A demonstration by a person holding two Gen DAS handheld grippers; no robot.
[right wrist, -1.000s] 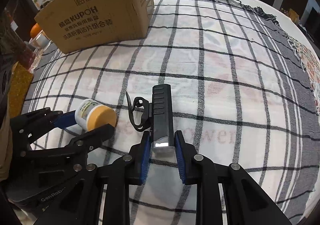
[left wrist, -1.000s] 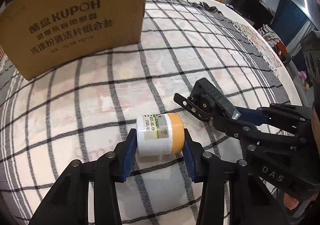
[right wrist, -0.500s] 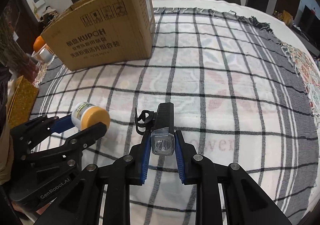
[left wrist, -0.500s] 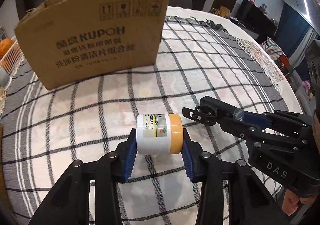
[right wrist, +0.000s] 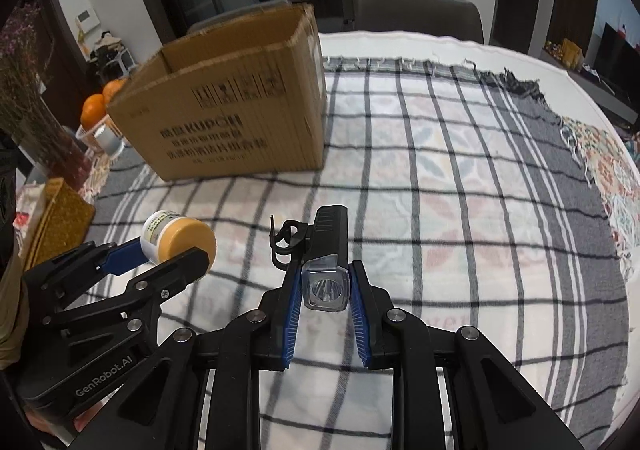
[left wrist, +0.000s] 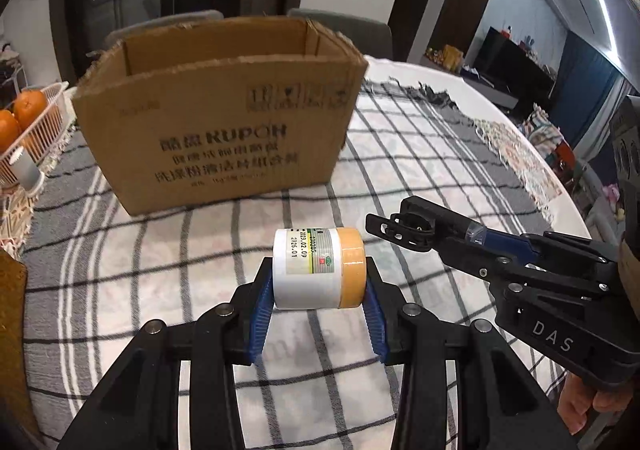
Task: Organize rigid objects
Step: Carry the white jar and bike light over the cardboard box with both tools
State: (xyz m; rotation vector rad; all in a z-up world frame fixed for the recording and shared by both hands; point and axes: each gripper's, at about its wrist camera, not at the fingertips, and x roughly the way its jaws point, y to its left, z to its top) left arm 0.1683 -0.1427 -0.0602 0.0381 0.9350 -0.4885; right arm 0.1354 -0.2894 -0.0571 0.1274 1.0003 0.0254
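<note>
**Grippers hold a jar and a torch before an open box**

Left gripper (left wrist: 319, 304) pinches a small white jar (left wrist: 318, 268) lying sideways, one blue pad on its base and the other on its orange lid (left wrist: 351, 268). The jar is raised above a checked cloth (left wrist: 404, 154) that covers a round table. Right gripper (right wrist: 325, 300), beside it on the right, clamps a black torch (right wrist: 327, 250) by its lens end, so the lens faces the camera and the body points away. A black clip (right wrist: 286, 244) sticks out from the torch's left side.

Beyond both grippers, well apart from them, a cardboard box (left wrist: 224, 118) stands on the cloth with its top open. Left of the box, a white basket (left wrist: 44, 122) holds oranges (left wrist: 30, 106). Grey chairs (right wrist: 418, 12) stand behind the table.
</note>
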